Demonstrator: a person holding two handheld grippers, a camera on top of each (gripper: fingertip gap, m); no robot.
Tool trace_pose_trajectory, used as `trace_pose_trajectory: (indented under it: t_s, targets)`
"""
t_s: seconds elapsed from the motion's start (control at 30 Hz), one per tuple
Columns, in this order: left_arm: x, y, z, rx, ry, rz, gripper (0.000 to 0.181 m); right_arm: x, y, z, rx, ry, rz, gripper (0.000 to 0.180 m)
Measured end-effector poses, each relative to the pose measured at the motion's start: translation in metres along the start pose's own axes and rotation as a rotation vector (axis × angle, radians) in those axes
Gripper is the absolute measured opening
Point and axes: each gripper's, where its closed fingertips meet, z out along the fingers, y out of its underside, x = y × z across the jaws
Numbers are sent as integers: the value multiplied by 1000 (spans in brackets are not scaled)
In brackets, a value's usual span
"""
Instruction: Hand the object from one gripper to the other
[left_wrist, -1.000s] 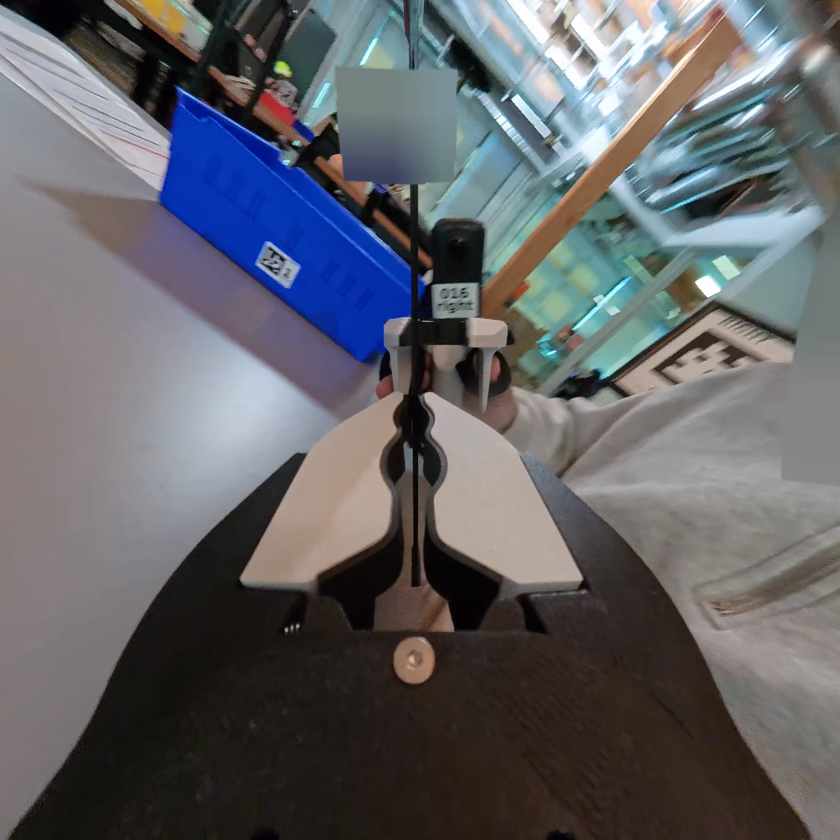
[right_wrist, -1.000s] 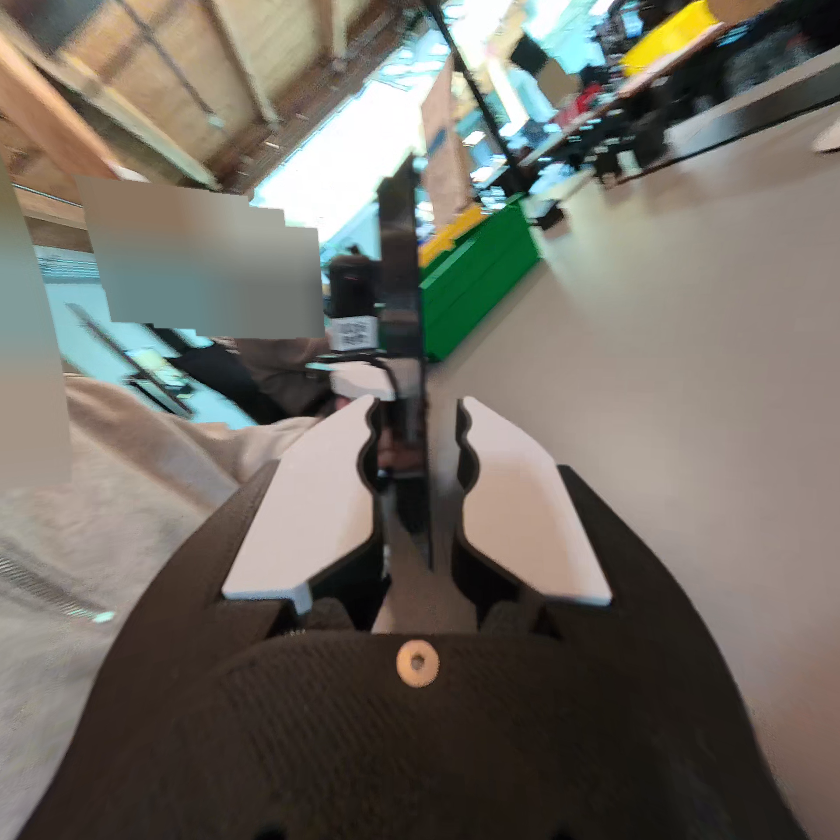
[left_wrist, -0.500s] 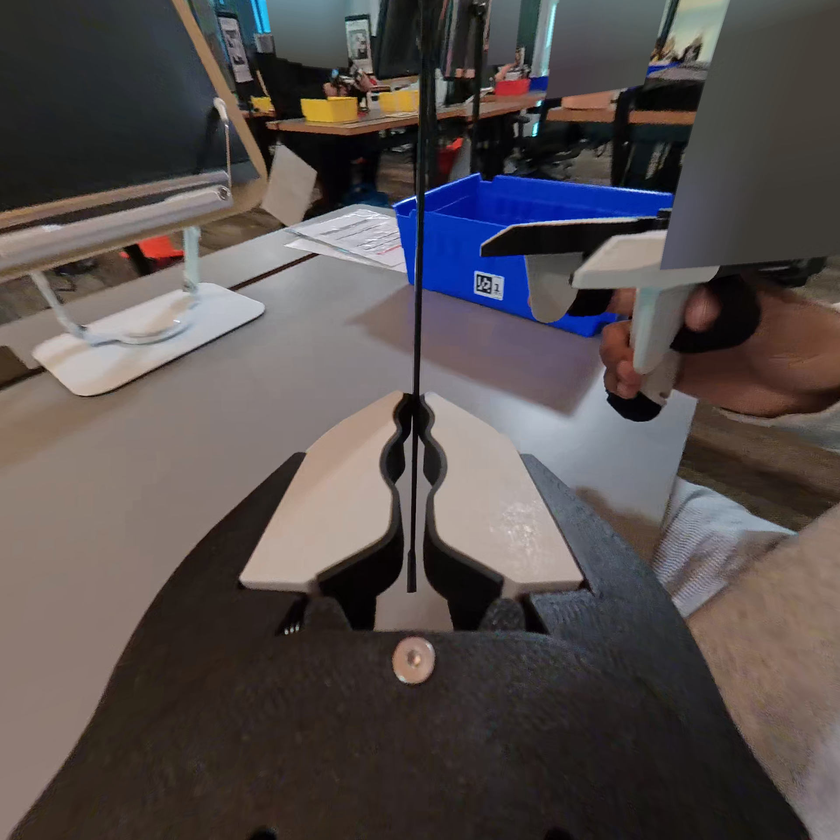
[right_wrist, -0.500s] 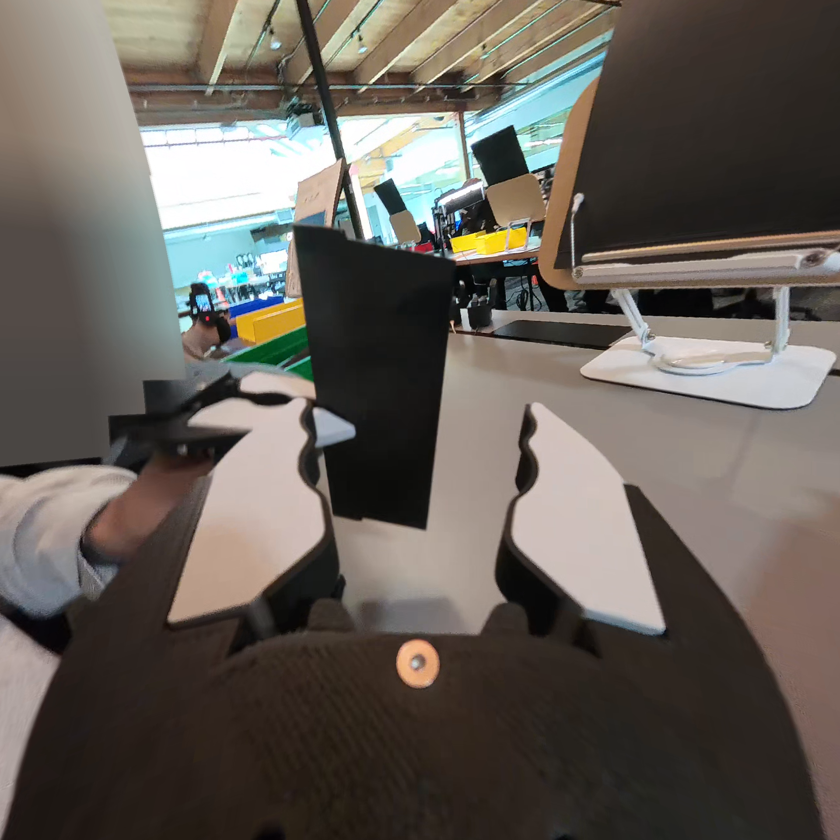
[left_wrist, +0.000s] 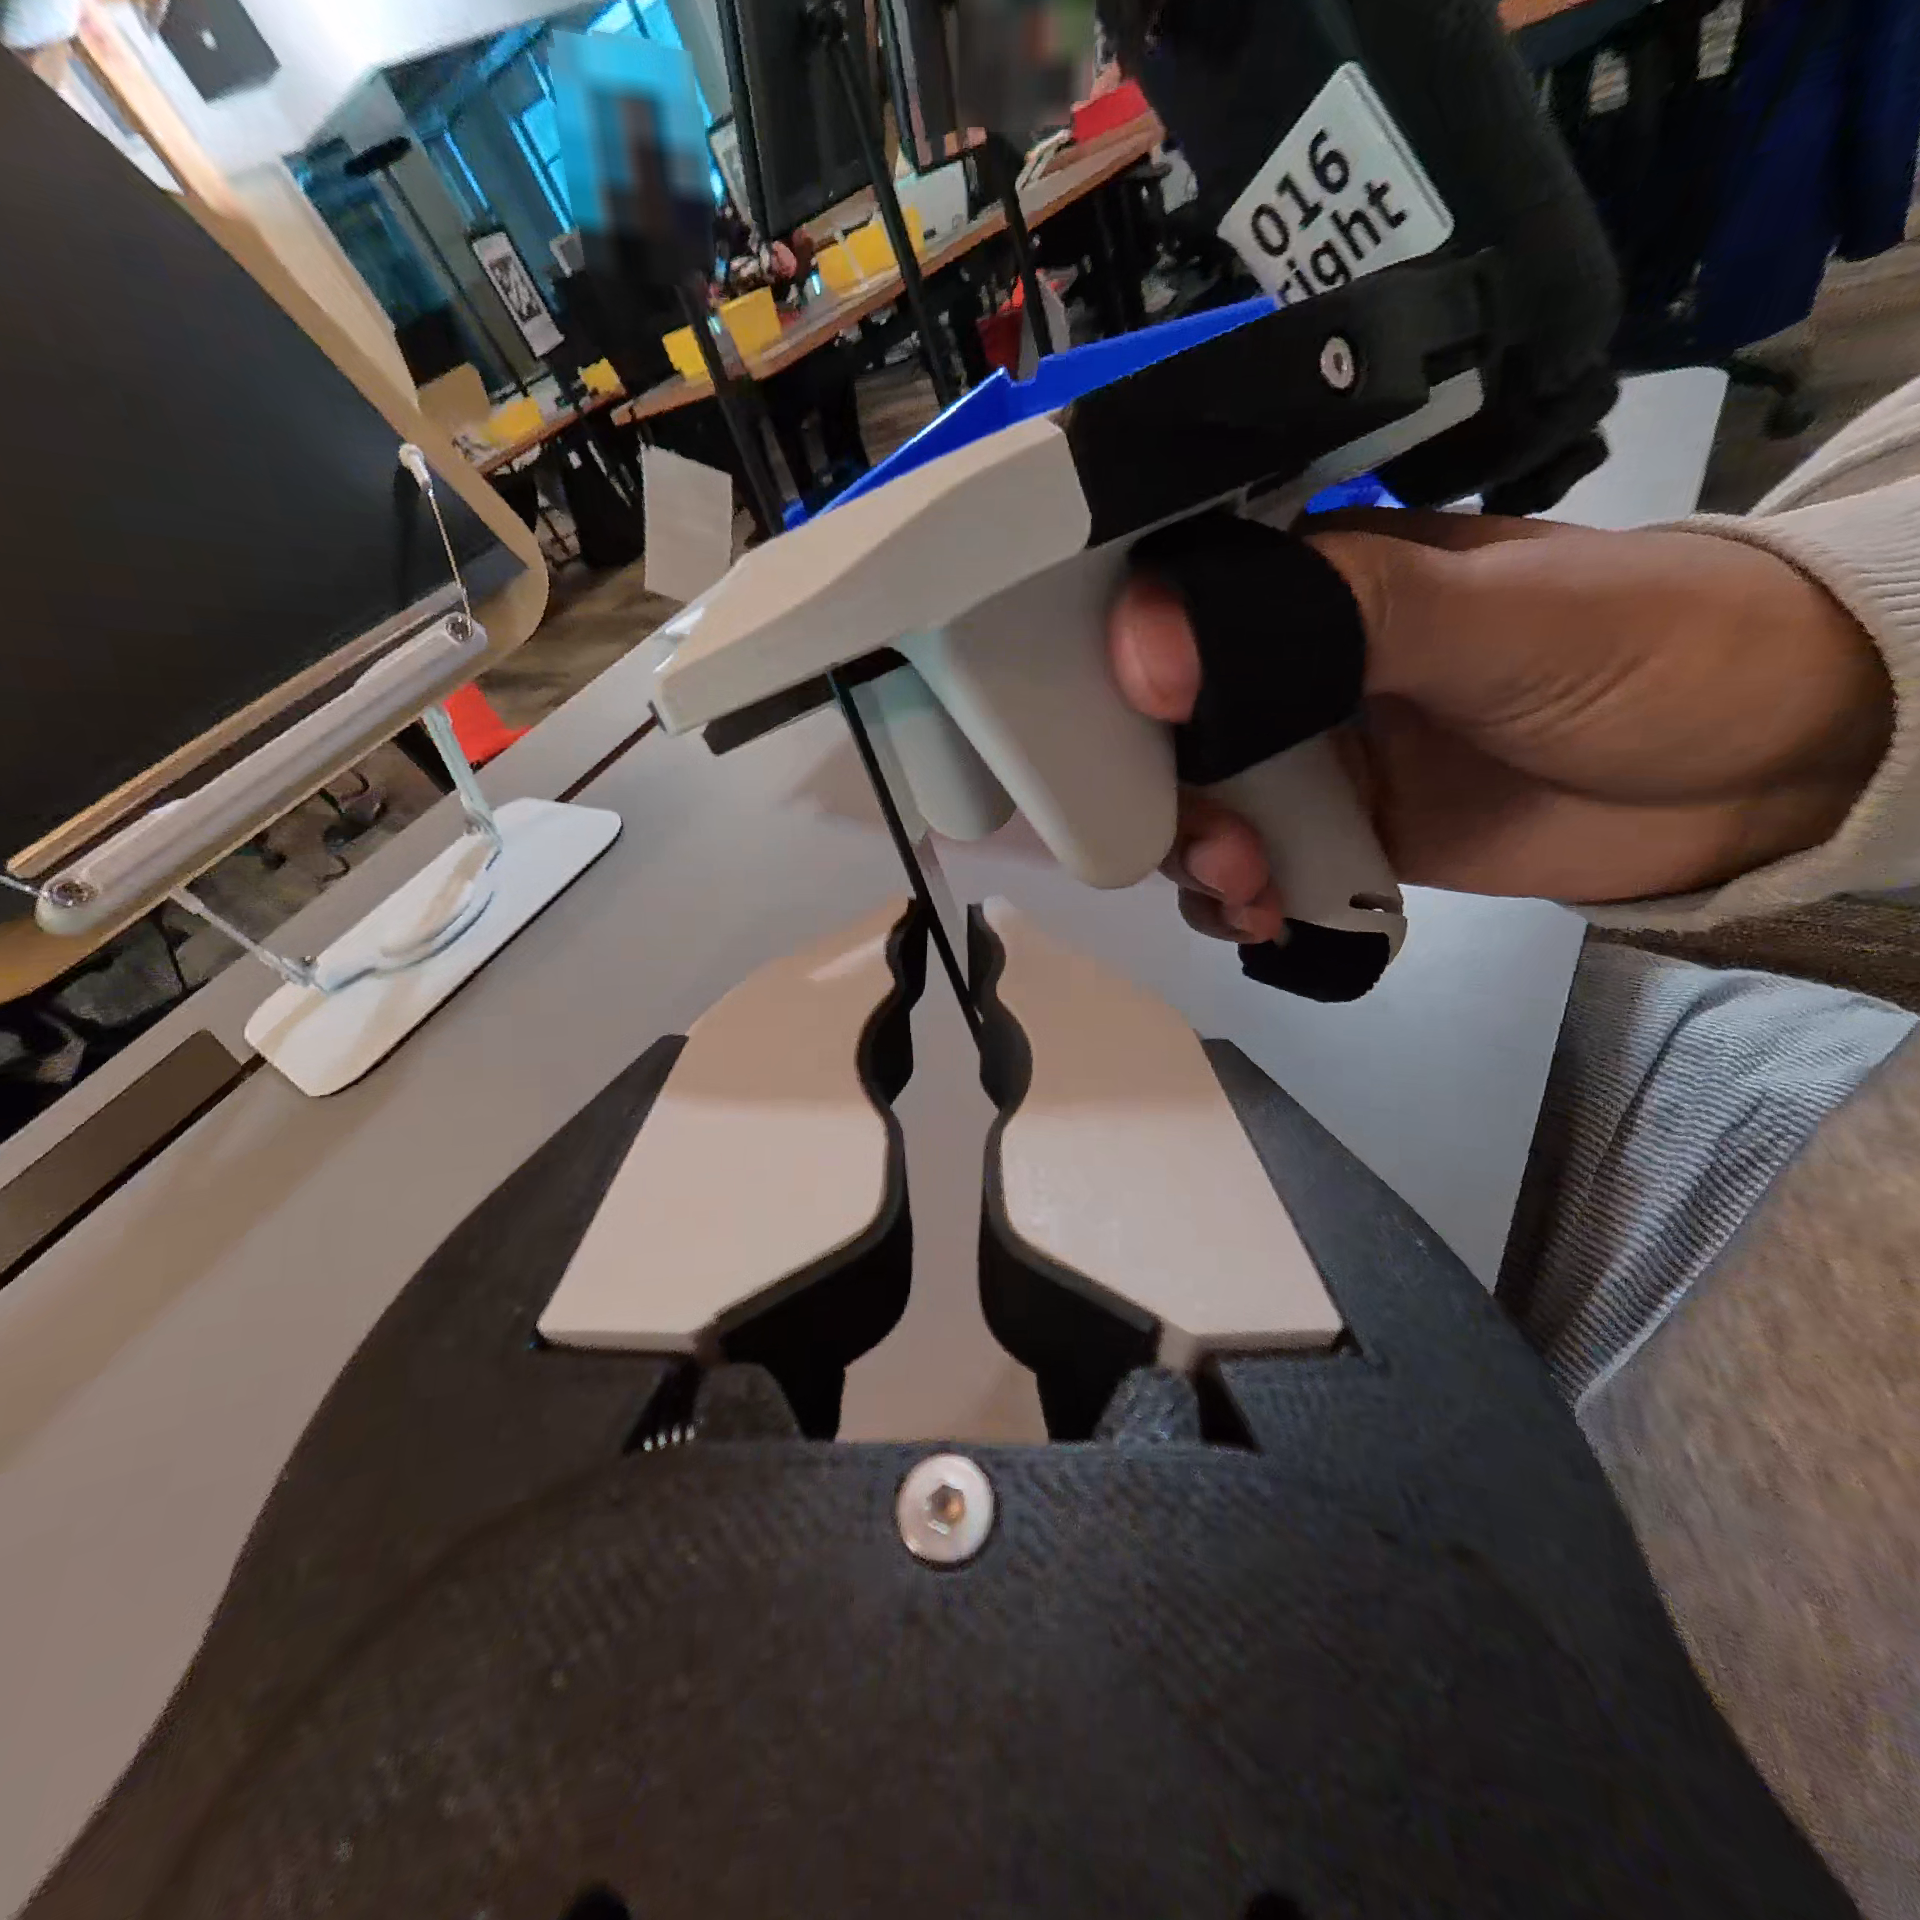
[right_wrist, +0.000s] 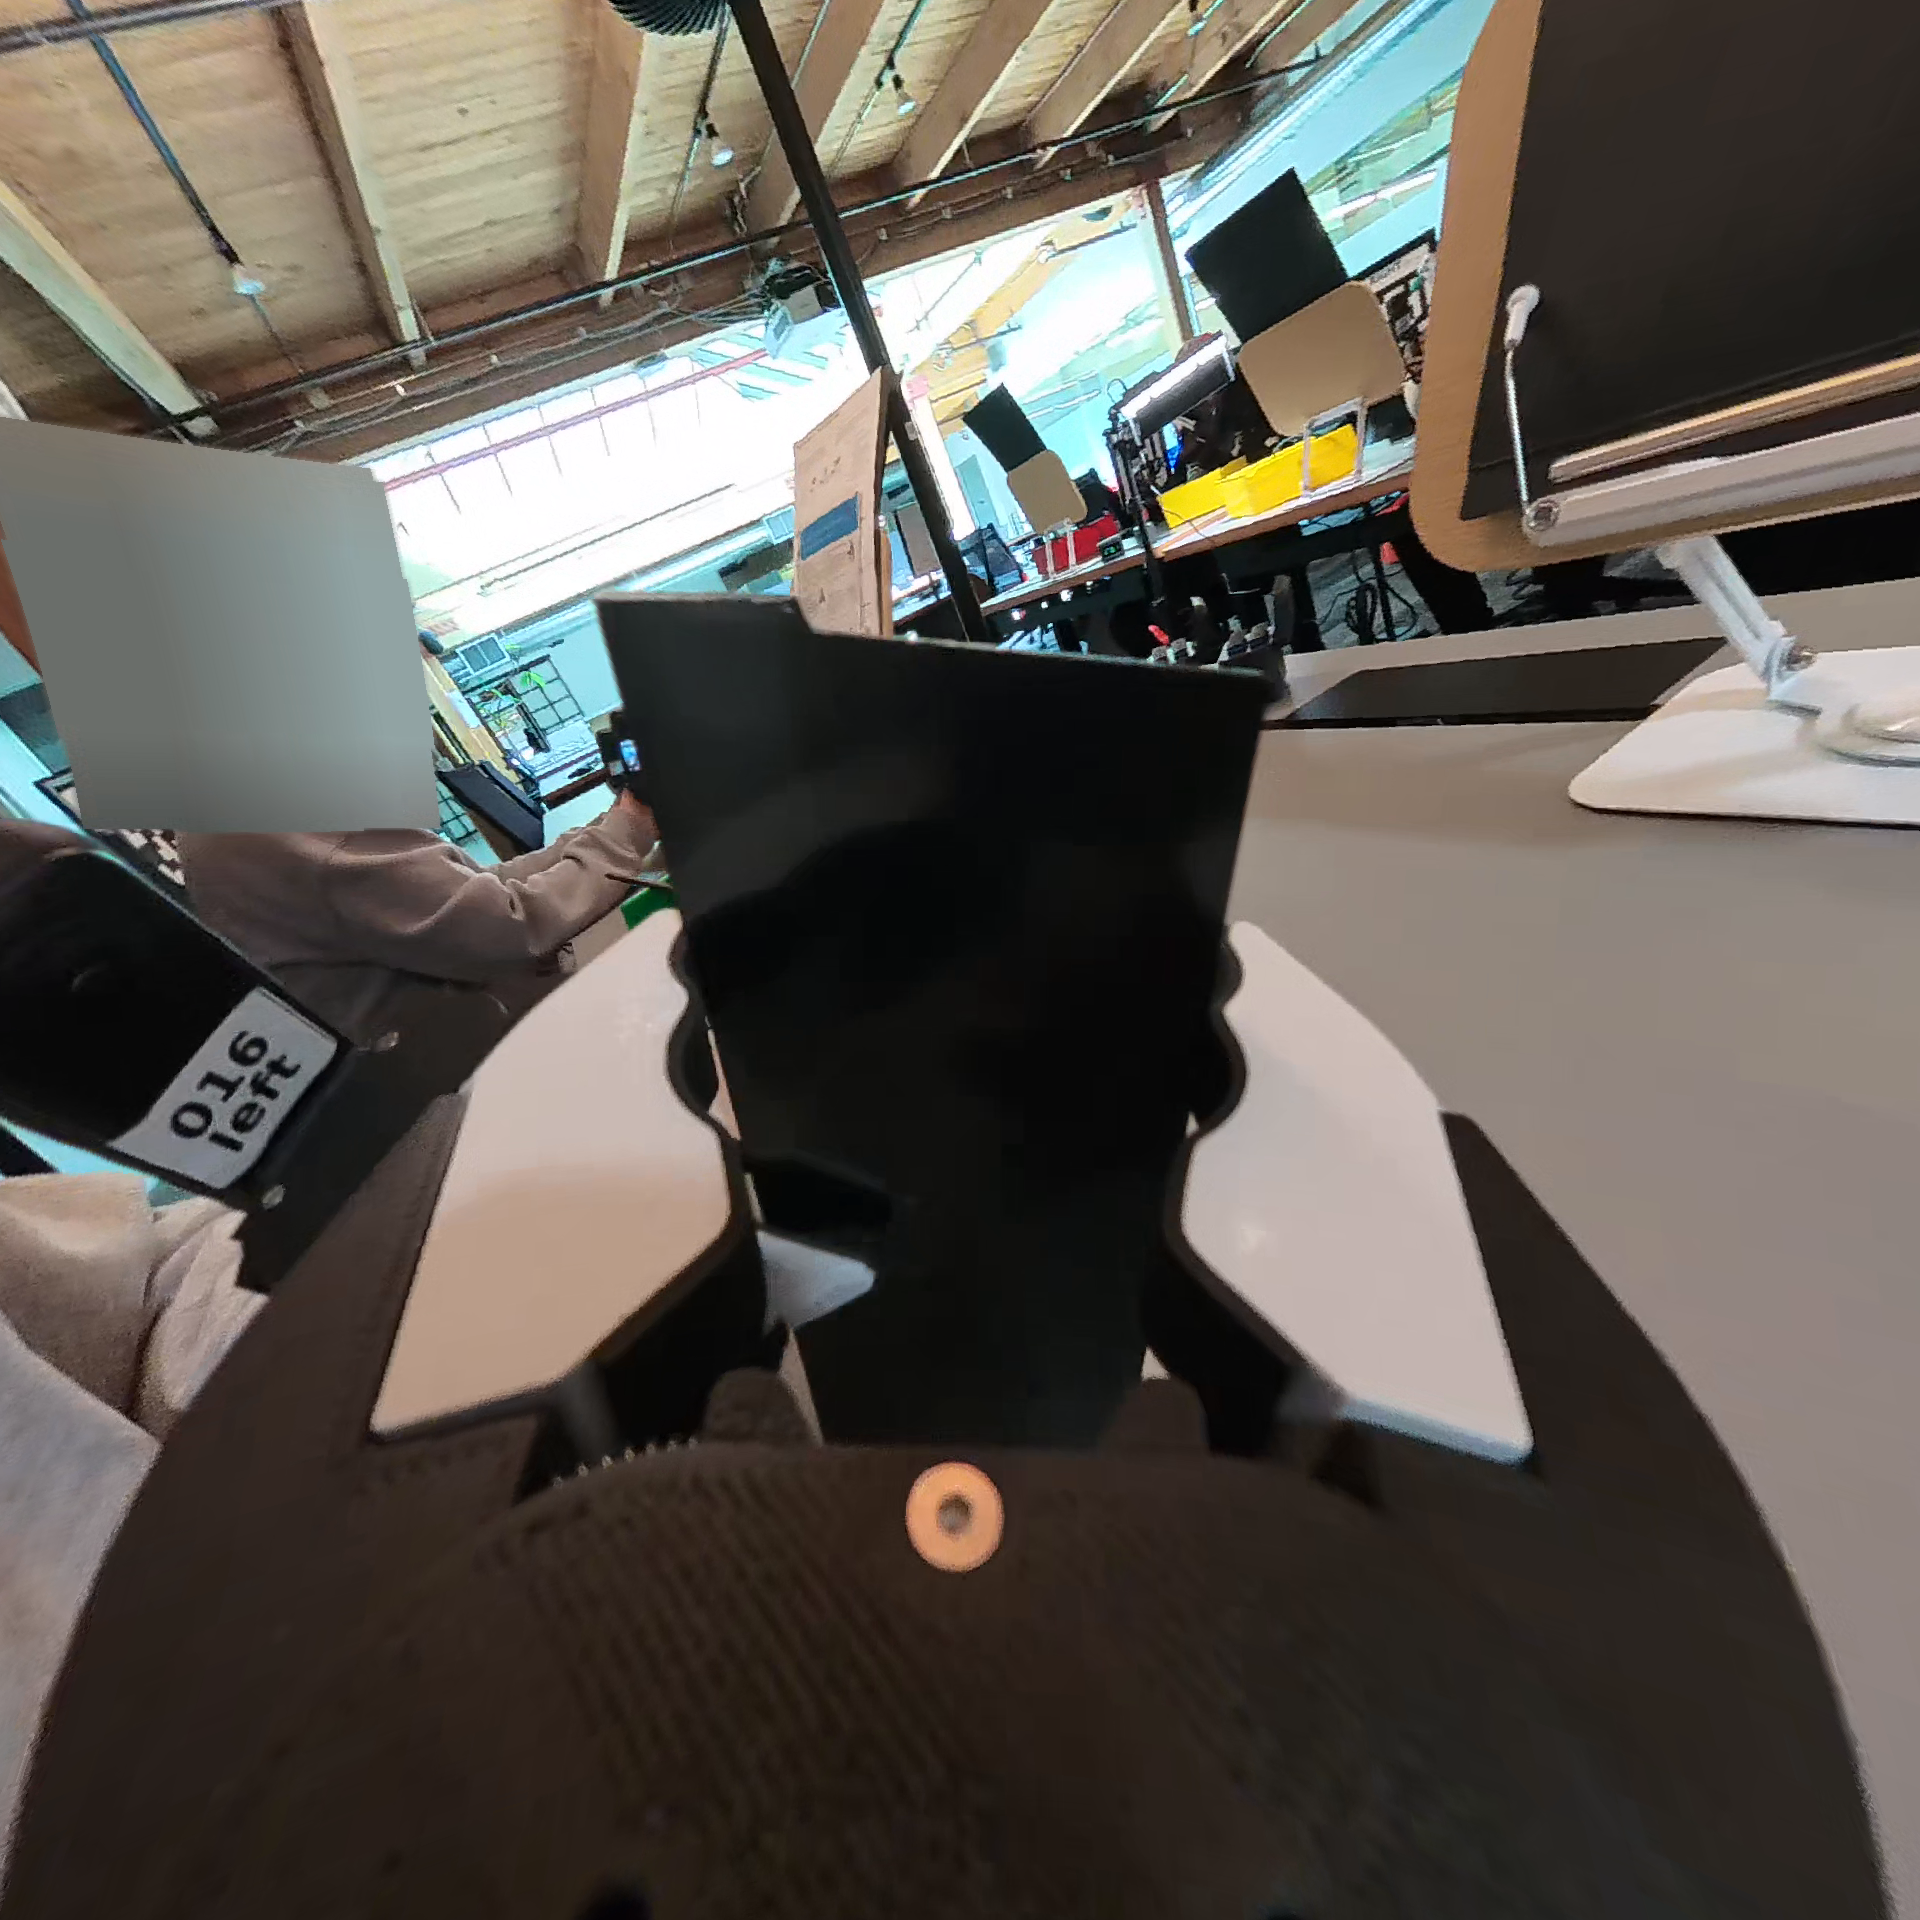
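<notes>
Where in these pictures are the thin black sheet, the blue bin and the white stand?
thin black sheet (right_wrist: 966, 883), right wrist view, on its broad face.
blue bin (left_wrist: 1023, 395), left wrist view, on its rim.
white stand (left_wrist: 436, 914), left wrist view, on its flat base.

The flat sheet (right_wrist: 956, 935) in the middle of the right wrist view is black, the gripper fingers (right_wrist: 582, 1164) beside it are white on black, the table (right_wrist: 1610, 1039) at right is grey, and the bin (left_wrist: 997, 416) at the upper middle of the left wrist view is blue.

The thin black flat panel (left_wrist: 940, 966) stands edge-on at frame centre between the left gripper (left_wrist: 943, 940) fingers, beneath the right gripper (left_wrist: 831, 649) at upper right. The white-based tablet stand (left_wrist: 436, 914) sits on the grey table (left_wrist: 312, 1195) at left.
</notes>
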Motion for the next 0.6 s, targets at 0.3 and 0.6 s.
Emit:
trace_pose_trajectory:
  t_s: [0.3,0.6]
  targets:
    - [7,-17,-7,246,361,-488,96,-39,-22,-24,60,-420,-46,93]
    - [76,9,5,31,703,-551,145,-55,-9,-37,-42,-608,-3,93]
